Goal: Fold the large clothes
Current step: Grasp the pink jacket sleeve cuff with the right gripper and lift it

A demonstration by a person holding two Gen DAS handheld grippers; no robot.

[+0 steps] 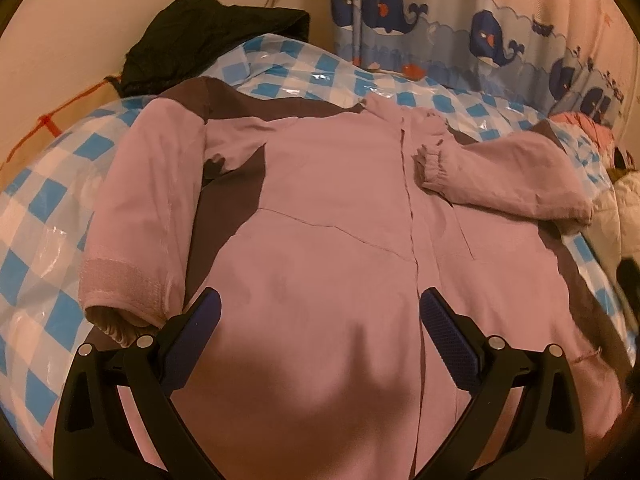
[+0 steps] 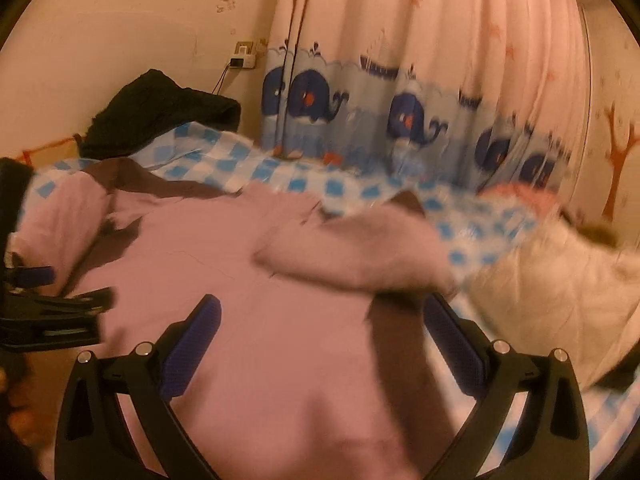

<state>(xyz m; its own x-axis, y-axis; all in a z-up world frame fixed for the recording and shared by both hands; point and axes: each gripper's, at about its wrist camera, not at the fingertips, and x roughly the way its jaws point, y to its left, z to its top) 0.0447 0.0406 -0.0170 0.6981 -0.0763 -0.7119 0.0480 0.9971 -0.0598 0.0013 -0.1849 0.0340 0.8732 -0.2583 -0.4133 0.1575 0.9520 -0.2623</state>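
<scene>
A large pink jacket (image 1: 320,208) with dark brown panels lies front-up on the blue-and-white checked cover (image 1: 40,216). Its left sleeve (image 1: 140,208) lies straight beside the body; its right sleeve (image 1: 500,176) is folded in across the chest. My left gripper (image 1: 320,320) is open and empty, hovering above the jacket's lower front. In the right wrist view the jacket (image 2: 224,280) is blurred, with the folded sleeve (image 2: 360,248) ahead. My right gripper (image 2: 320,320) is open and empty above the jacket's right side. The left gripper (image 2: 52,304) shows at that view's left edge.
A black garment (image 1: 208,36) is heaped at the far left by the wall. A whale-print curtain (image 1: 440,28) hangs behind the bed. A white fluffy garment (image 2: 560,280) and a pink item (image 2: 520,196) lie at the right. A wall socket (image 2: 244,56) has a cable.
</scene>
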